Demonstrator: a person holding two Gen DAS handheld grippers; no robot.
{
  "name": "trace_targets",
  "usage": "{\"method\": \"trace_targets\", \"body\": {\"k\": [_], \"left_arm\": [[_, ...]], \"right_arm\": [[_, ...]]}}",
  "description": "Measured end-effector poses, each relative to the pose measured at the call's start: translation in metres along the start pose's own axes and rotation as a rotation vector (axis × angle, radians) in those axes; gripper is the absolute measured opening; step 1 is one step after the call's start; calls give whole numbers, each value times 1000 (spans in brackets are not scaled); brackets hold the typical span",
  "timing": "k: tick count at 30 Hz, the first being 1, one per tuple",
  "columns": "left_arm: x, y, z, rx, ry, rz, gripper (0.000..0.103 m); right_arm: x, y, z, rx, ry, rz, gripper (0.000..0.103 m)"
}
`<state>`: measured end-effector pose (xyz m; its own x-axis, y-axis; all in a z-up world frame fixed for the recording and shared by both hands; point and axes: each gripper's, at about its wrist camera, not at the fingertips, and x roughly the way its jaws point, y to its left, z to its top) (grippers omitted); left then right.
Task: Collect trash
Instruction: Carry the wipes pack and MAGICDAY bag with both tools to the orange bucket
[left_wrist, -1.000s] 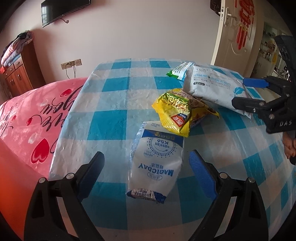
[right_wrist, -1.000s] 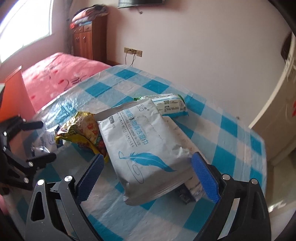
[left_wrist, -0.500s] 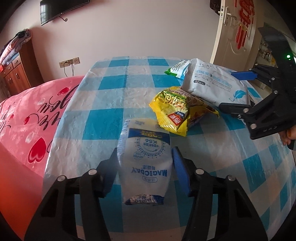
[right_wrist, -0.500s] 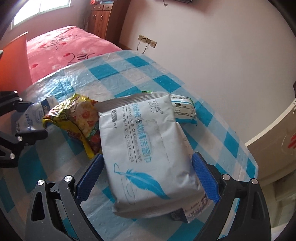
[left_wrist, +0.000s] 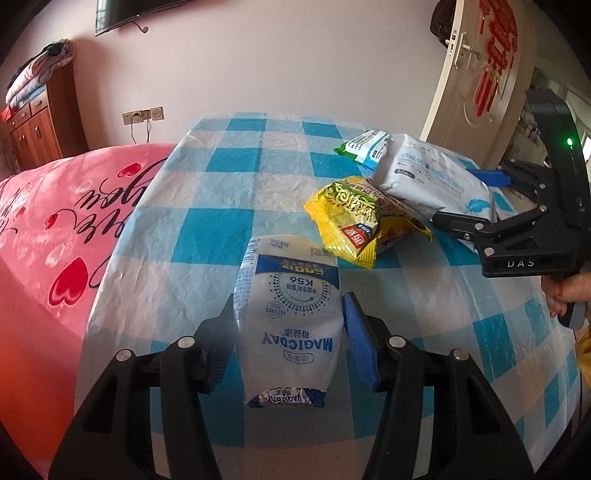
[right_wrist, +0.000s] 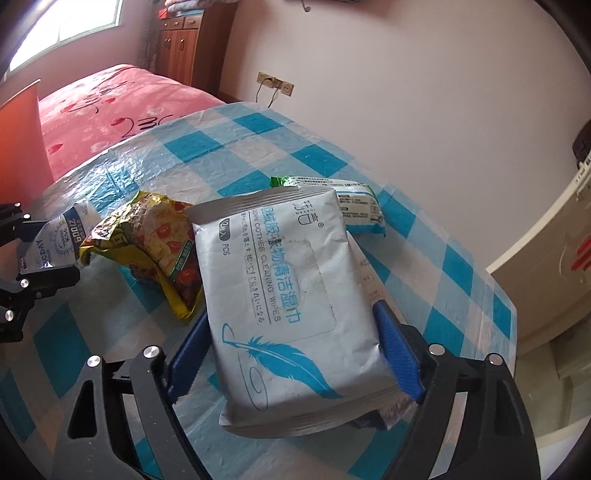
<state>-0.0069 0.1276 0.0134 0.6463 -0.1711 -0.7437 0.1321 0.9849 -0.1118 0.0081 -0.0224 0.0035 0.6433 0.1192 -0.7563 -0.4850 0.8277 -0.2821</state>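
My left gripper (left_wrist: 290, 321) is shut on a white and blue Magicday milk pouch (left_wrist: 290, 317) lying on the checked tablecloth (left_wrist: 236, 188); the pouch also shows in the right wrist view (right_wrist: 55, 240). My right gripper (right_wrist: 291, 332) is shut on a large silver wet-wipes pack (right_wrist: 284, 302) with a blue feather print, also seen in the left wrist view (left_wrist: 432, 181). A crumpled yellow snack bag (left_wrist: 354, 218) lies between the two. A small green and white packet (left_wrist: 364, 146) lies behind the wipes pack.
A pink bed with heart print (left_wrist: 55, 221) stands left of the table. A wooden cabinet (left_wrist: 33, 122) stands by the far wall. A door with red decoration (left_wrist: 484, 74) is at the back right. An orange surface (right_wrist: 18, 129) is at the left.
My left gripper closed on the milk pouch. My right gripper moved forward over the wipes pack and closed on its sides.
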Motion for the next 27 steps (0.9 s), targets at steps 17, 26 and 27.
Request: {"method": "trace_targets", "body": {"k": [17, 26, 27], "left_arm": [[-44, 4, -21, -29, -61, -51, 57], [-82, 3, -24, -38, -122, -95, 57], [-86, 3, -23, -39, -132, -98, 57]], "right_arm": [[-62, -15, -41, 356, -72, 65, 80], [-90, -7, -64, 601, -98, 278, 80], [-93, -4, -63, 615, -102, 301, 80]]}}
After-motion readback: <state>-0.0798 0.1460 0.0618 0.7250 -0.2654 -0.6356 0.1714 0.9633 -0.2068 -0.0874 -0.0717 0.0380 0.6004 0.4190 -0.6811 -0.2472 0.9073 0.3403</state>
